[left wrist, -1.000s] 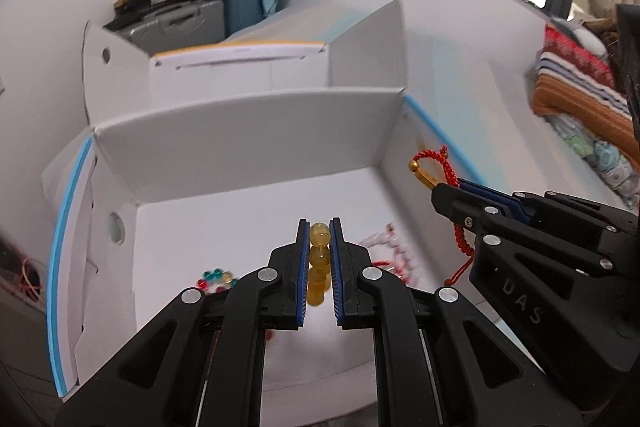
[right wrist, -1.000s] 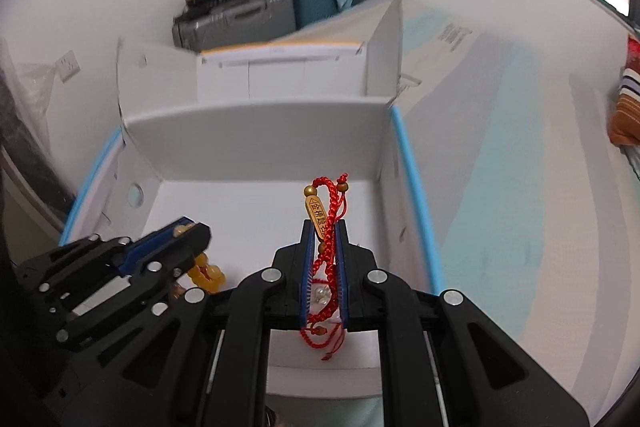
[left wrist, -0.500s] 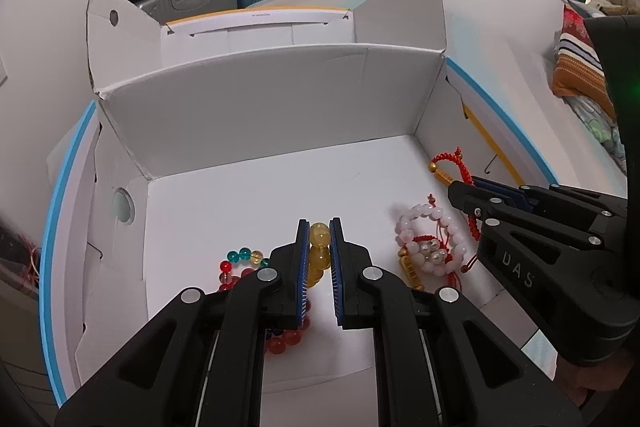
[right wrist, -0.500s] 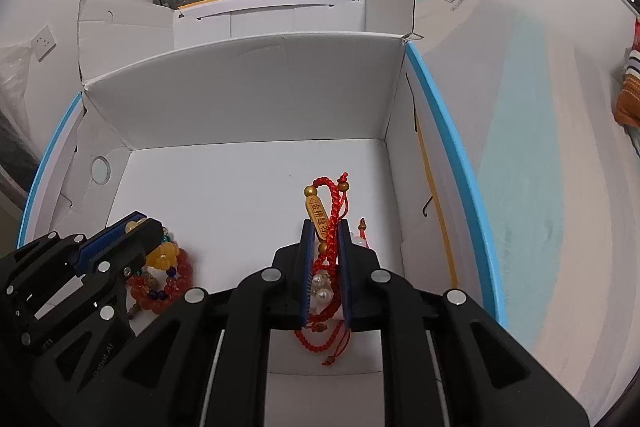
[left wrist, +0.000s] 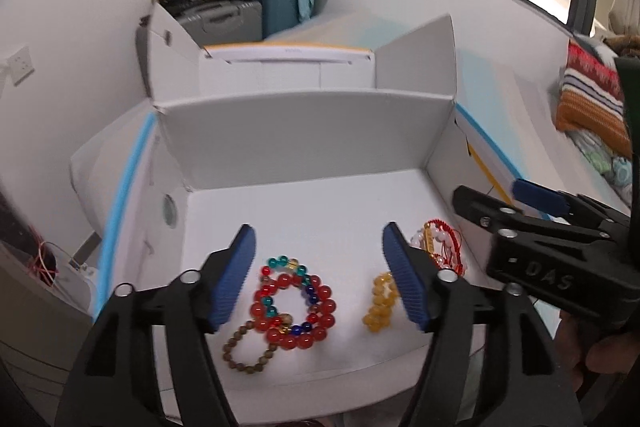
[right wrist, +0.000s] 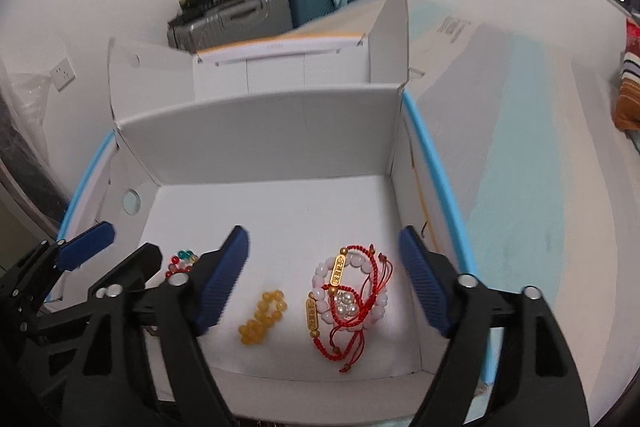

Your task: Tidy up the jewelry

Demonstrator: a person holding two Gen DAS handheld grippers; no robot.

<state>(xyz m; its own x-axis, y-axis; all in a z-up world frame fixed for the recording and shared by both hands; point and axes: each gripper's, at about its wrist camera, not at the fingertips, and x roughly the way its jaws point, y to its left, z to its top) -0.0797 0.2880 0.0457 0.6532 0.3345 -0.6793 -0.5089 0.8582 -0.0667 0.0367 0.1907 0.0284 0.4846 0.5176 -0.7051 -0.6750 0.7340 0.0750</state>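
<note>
A white cardboard box (left wrist: pixel 304 131) (right wrist: pixel 260 139) holds the jewelry. My left gripper (left wrist: pixel 320 273) is open and empty above the box floor. The yellow bead bracelet (left wrist: pixel 380 303) (right wrist: pixel 262 317) lies on the floor by its right finger. Red and multicoloured bead bracelets (left wrist: pixel 294 303) and a brown bead bracelet (left wrist: pixel 248 345) lie at the left. My right gripper (right wrist: pixel 324 279) is open and empty over the red cord bracelets with gold charms and a pink bead bracelet (right wrist: pixel 350 301) (left wrist: pixel 438 247). The left gripper (right wrist: pixel 120 263) shows at the left of the right wrist view.
The box has upright flaps and blue-edged side walls (right wrist: pixel 436 163). A second open box (left wrist: pixel 288 67) stands behind it. Suitcases (left wrist: pixel 244 11) are stacked by the far wall. A striped cushion (left wrist: pixel 588 95) lies at the right.
Both grippers have opened. The yellow bead bracelet and the red cord bracelet have dropped onto the box floor. Both grippers have pulled back a little.
</note>
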